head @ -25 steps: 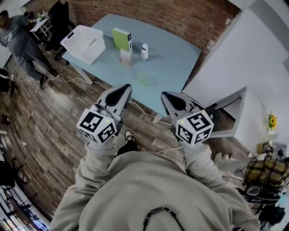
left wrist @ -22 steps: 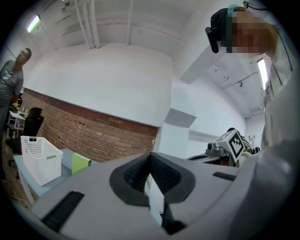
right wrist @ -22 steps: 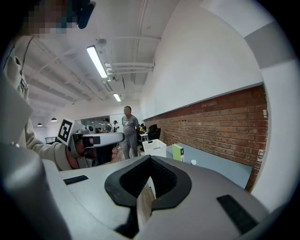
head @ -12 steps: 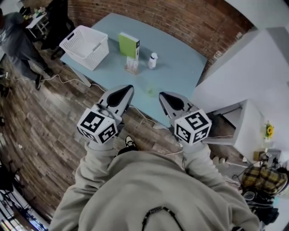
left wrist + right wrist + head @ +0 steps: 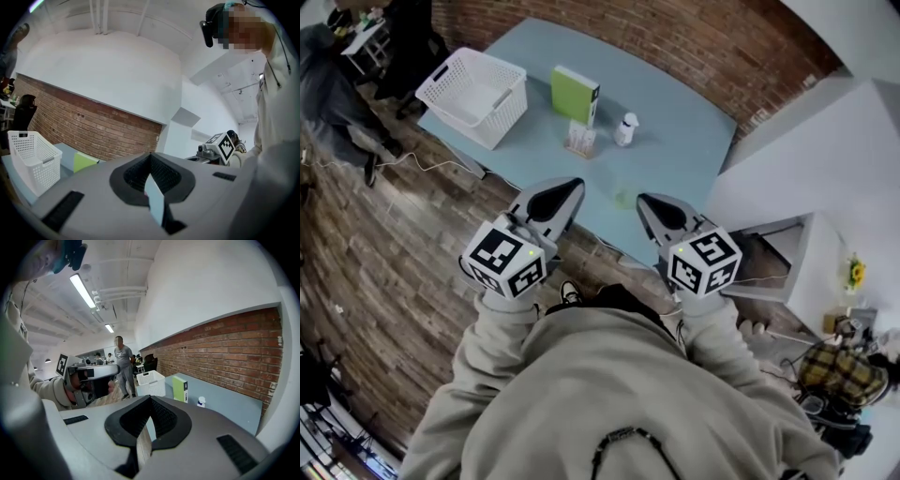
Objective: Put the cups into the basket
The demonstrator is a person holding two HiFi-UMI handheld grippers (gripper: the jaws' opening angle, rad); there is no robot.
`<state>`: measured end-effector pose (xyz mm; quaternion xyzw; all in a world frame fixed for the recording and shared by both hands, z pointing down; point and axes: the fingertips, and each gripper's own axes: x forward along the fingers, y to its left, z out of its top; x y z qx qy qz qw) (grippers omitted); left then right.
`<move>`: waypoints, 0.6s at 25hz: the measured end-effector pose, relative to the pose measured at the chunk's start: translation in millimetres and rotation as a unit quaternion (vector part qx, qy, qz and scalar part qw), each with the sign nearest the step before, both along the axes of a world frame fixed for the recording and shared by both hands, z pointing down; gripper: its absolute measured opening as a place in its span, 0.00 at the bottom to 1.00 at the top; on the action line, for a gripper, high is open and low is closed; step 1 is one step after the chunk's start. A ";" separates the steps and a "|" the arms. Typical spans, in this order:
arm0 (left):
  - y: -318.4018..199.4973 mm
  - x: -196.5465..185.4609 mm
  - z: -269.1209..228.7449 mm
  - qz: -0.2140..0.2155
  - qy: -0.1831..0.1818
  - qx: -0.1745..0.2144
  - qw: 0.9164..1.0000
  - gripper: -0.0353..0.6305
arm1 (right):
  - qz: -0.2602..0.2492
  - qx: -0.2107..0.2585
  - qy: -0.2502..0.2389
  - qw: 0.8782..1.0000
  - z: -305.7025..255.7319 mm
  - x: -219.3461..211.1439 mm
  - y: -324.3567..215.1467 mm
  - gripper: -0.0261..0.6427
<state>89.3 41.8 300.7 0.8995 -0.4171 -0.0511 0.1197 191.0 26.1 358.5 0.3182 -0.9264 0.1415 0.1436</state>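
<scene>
The person is standing just short of the light blue desk (image 5: 684, 131), holding both grippers out side by side over the wooden floor (image 5: 384, 272). The left gripper (image 5: 570, 190) is pointing at the desk with its fingers pressed together and nothing between them. The right gripper (image 5: 647, 202) is doing the same, its fingers closed and empty. 1 pale clear cup (image 5: 623, 199) is sitting on the desk near the front edge, appearing between the 2 gripper tips in the head view. Farther back, another clear item (image 5: 579, 141), too faint to identify, is standing just beside a green box (image 5: 574, 94) and near a white bottle (image 5: 626, 129). The white basket (image 5: 508, 117) is resting on the desk's far left corner, well apart from the cup.
</scene>
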 end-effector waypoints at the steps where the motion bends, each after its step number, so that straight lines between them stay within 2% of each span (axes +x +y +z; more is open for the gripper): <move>1: -4.0 1.4 -0.6 0.004 0.002 0.000 1.000 0.05 | 0.001 -0.002 -0.001 1.000 1.1 0.7 -4.8 0.06; 15: -90.3 25.3 -20.9 0.006 -0.021 0.015 1.000 0.05 | -0.026 0.022 -0.017 0.999 -18.0 3.3 -106.8 0.06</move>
